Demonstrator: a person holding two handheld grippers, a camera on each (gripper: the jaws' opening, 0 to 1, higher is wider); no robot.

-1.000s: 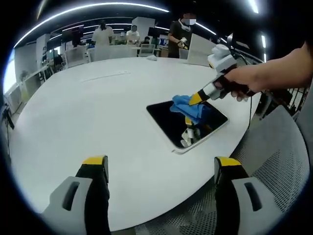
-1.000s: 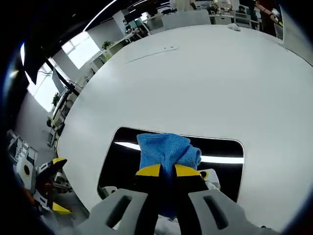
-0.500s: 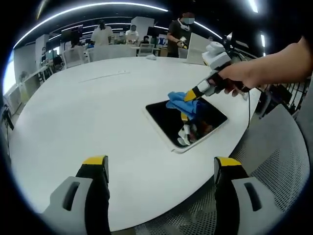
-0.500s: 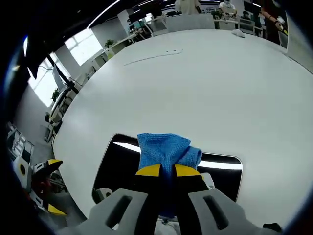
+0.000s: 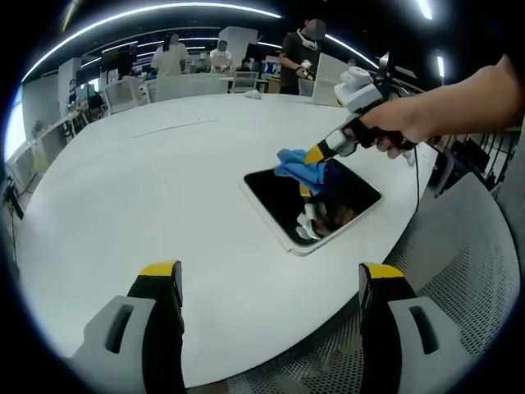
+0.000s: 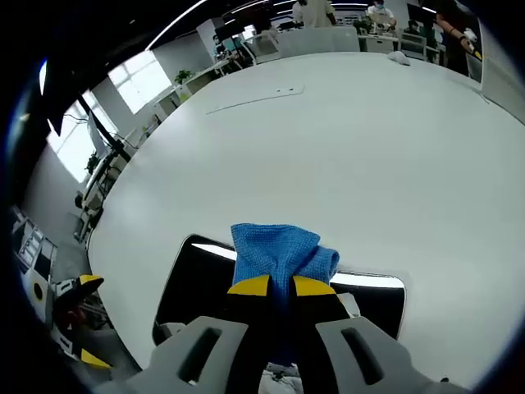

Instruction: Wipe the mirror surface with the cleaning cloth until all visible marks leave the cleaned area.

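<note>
A dark rectangular mirror (image 5: 279, 197) with a pale rim lies flat on the white round table (image 5: 148, 180), near its right edge. My right gripper (image 5: 312, 155) is shut on a blue cleaning cloth (image 5: 291, 162) and presses it onto the mirror's far part. In the right gripper view the cloth (image 6: 279, 254) bunches over the yellow-tipped jaws of that gripper (image 6: 280, 286), with the mirror (image 6: 193, 275) under it. My left gripper (image 5: 271, 275) stands open over the table's near edge, well short of the mirror, with nothing between its jaws.
A grey mesh chair (image 5: 459, 271) sits at the table's right edge. Several people (image 5: 172, 56) stand at desks far behind the table. A small white object (image 6: 398, 56) lies at the far rim.
The right gripper has slid the cloth across the mirror toward its far left part. The left gripper has held still.
</note>
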